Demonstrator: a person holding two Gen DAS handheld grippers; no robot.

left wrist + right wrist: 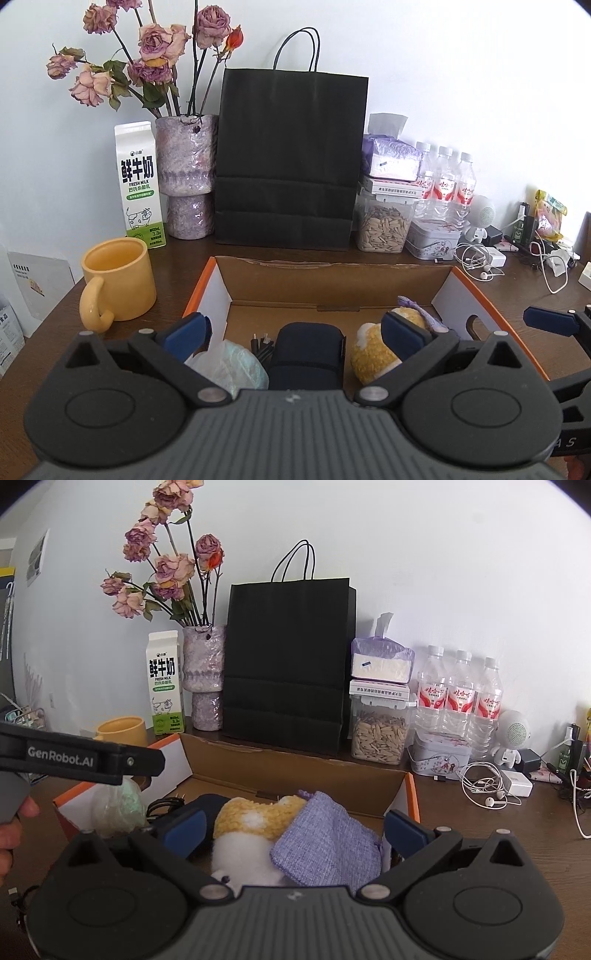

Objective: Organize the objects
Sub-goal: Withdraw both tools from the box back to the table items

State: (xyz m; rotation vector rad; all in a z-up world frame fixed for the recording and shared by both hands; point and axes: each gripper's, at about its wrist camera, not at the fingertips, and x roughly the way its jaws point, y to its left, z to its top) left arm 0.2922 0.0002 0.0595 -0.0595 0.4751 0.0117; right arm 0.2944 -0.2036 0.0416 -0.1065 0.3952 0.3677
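An orange-edged cardboard box (332, 284) (295, 771) lies open on the brown table. Inside it rest a pale plastic bag (232, 365) (114, 806), black cables (260, 345), a dark navy pouch (308, 356), a yellow-and-white plush toy (373, 354) (255, 823) and a lilac fabric pouch (328, 842) (421, 312). My left gripper (295, 336) hangs open over the box with nothing between its fingers. Above the plush toy and lilac pouch my right gripper (295, 830) is open too, holding nothing. In the right wrist view the left gripper's arm (81, 757) crosses at the left.
A yellow mug (118, 280) stands left of the box. Behind it are a milk carton (140, 188), a vase of dried roses (186, 173), a black paper bag (288, 158), a seed jar (384, 225), water bottles (460, 698), a tin (441, 755) and earphones (484, 786).
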